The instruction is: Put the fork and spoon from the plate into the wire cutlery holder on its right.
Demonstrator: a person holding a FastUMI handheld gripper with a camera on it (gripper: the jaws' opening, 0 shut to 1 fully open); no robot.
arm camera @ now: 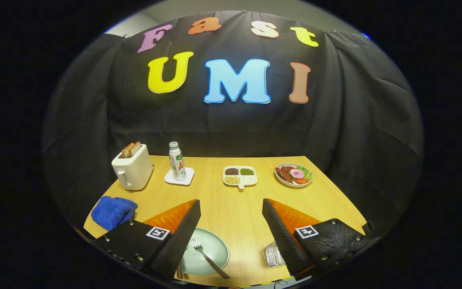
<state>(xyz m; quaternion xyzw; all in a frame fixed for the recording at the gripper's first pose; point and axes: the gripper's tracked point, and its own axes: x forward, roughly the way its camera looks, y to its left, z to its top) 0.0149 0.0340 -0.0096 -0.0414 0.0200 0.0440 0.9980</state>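
Note:
A pale green plate (211,251) lies on the wooden table, low between my fingers and partly under the left one. A fork (206,257) with a dark handle lies across it, tines pointing away from me. A second dark handle (179,272), probably the spoon's, pokes out beside the left finger; the rest of it is hidden. The wire cutlery holder (273,255) stands to the plate's right, half hidden behind the right finger. My gripper (231,208) hangs open well above the table, with nothing between its fingers.
Along the far side of the table (235,208) stand a white toaster (132,168) with toast, a bottle (177,161) on a white coaster, a divided dish of beans (240,176) and a plate of food (294,175). A blue cloth (112,212) lies beyond the left finger.

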